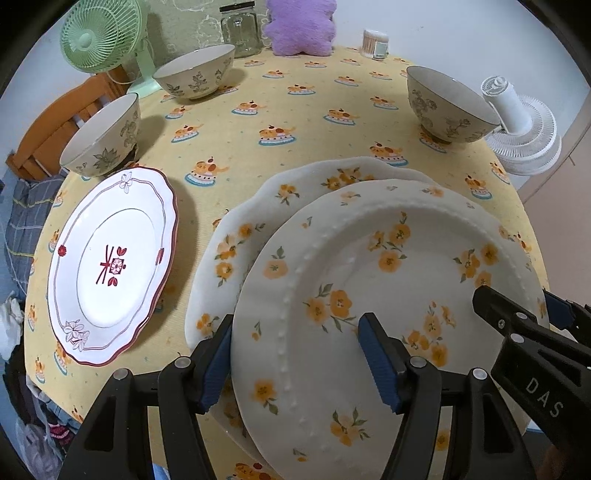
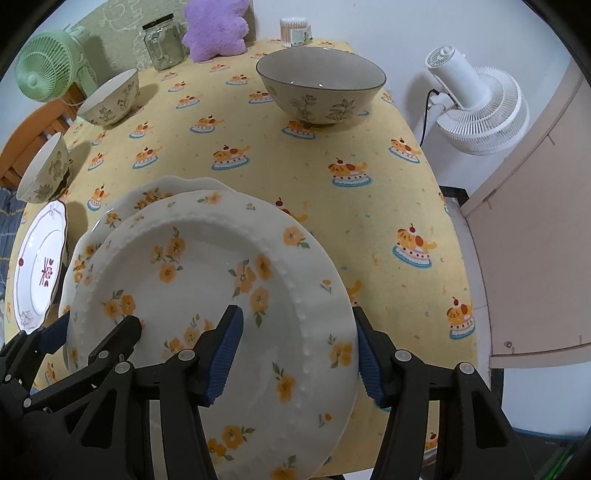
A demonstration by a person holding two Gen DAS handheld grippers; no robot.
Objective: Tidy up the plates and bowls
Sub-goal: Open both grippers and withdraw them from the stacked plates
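left wrist: three bowls point(image 1: 195, 74) empty, glass jar point(image 1: 240, 31) empty.

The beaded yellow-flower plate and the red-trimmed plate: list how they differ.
The beaded yellow-flower plate is straddled by both grippers and overlaps another floral plate; the red-trimmed plate lies apart, untouched. One bears scattered orange blossoms and a beaded ring, the other a red centre motif and scalloped edge. Both are white.

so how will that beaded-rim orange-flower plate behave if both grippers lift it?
The glazed white beaded-rim plate with orange flowers looks like rigid ceramic, so it shouldn't flex. Its glossy rim may slip between the pads of the left hand-held gripper and right hand-held gripper. It overlaps the scalloped orange-flower plate, so it could scrape or chip.
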